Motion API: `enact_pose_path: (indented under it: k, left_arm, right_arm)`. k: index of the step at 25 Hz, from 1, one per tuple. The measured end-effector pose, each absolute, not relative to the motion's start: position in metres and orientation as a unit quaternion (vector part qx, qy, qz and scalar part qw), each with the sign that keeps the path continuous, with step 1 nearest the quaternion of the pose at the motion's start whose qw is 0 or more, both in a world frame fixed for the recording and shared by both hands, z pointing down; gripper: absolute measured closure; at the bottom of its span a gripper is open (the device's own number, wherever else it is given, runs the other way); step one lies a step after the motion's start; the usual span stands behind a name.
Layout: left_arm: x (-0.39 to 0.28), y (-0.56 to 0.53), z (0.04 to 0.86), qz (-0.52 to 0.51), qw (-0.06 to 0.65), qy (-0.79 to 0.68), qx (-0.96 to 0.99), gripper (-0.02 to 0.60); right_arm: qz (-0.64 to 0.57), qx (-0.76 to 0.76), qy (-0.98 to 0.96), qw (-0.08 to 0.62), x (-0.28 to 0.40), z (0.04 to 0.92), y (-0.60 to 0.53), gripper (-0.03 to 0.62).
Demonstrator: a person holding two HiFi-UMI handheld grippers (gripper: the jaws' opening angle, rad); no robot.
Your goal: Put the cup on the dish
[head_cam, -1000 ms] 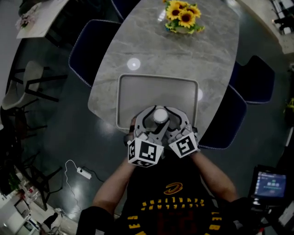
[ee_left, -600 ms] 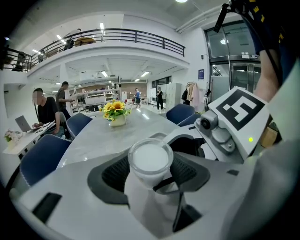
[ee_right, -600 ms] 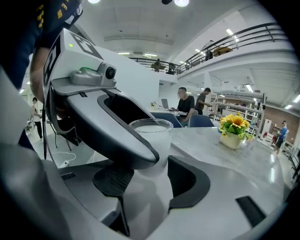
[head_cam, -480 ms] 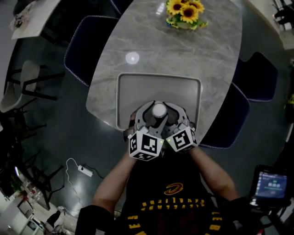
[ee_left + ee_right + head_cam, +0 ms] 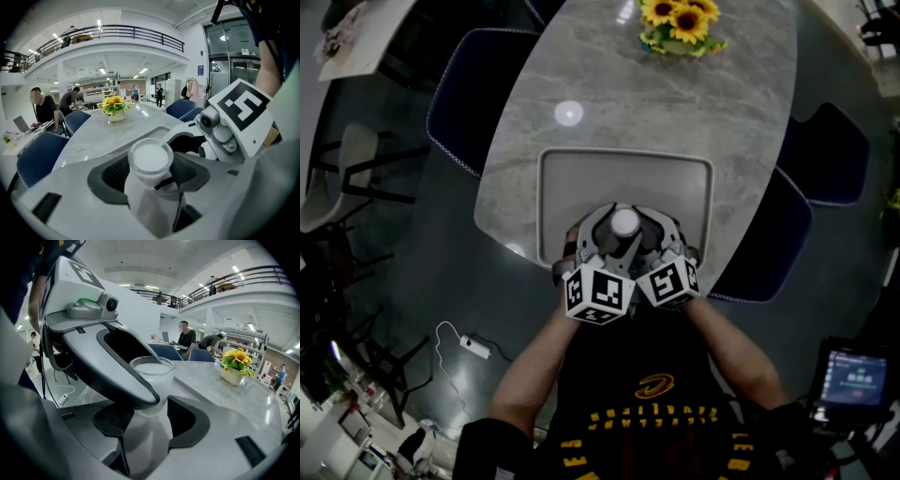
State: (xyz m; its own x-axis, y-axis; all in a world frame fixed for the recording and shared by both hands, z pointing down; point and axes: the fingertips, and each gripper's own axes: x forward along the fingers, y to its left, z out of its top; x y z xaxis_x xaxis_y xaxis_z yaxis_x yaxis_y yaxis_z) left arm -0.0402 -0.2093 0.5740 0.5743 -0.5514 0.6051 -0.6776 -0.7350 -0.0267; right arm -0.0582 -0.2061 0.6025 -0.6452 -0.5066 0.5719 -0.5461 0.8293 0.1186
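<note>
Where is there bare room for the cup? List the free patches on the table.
The tray is bare across its far half, from the cup to the far rim. The tabletop between tray and sunflowers is bare too. The tray's near edge is crowded: left gripper and right gripper both grip the cup there.

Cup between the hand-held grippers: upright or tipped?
Upright. The cup shows its rim level and facing up in both gripper views, a full circle in the head view.
</note>
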Motion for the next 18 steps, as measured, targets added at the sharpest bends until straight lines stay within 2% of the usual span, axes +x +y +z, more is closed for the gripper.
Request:
enact_pose_path:
  k: [18]
  left_arm:
    - [-0.038, -0.208, 0.587, 0.316, 0.107, -0.339, 0.88, 0.313]
  right_arm:
    - [0.037, 0.29, -0.899, 0.326, -0.056, 0.615, -0.204, 0.371]
